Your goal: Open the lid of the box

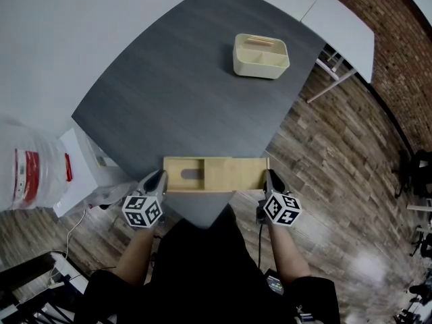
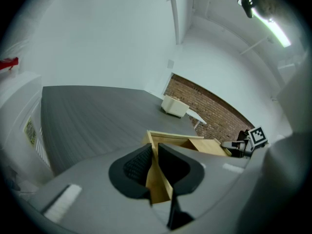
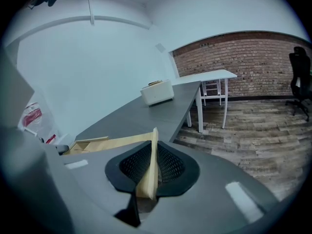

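Note:
A light wooden box (image 1: 181,175) with a sliding lid (image 1: 233,174) lies across the near corner of the dark grey table (image 1: 182,93). The lid covers the right part, and the box's left part shows its open inside. My left gripper (image 1: 160,175) is shut on the box's left end wall (image 2: 157,172), with the pads pressing the thin wood from both sides. At the right end, my right gripper (image 1: 268,175) is shut on a thin wooden panel (image 3: 148,174), which appears to be the lid's end. In the left gripper view the lid (image 2: 214,146) runs toward the right gripper (image 2: 239,147).
A cream caddy (image 1: 260,56) with compartments stands at the table's far right. A white plastic bag (image 1: 34,167) sits on the left, beyond the table's edge. White desks (image 1: 337,19) and a black office chair (image 3: 302,67) stand on the wood floor to the right.

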Motion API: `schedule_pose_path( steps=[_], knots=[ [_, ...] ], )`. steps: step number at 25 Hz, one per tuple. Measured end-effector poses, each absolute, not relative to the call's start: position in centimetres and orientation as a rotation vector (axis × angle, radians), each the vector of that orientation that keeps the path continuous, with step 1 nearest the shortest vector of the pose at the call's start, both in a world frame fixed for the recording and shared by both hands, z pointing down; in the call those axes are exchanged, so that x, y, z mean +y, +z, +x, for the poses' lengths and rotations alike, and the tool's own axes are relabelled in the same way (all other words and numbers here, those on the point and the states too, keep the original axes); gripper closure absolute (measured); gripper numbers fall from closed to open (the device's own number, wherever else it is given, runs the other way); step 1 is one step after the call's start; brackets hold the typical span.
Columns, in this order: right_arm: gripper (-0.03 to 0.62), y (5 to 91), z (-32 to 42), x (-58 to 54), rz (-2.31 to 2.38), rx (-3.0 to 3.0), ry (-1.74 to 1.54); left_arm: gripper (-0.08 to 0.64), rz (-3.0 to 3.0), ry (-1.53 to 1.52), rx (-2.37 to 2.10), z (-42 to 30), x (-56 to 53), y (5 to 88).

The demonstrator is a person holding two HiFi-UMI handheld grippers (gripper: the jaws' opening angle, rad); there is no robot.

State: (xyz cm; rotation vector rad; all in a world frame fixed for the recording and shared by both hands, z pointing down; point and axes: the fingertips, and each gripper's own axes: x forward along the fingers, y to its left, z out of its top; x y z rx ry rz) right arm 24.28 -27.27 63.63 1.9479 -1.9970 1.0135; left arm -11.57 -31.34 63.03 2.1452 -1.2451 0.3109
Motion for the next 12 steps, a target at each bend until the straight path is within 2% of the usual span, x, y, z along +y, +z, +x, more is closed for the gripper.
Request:
schedule_pose_path(
  steps=[12],
  knots=[
    [0.555,63.57,24.94,-27.26,1.964,-1.958,0.984,0.518,2.154,0.314,-1.237,-11.56,-31.39,62.92]
  ],
)
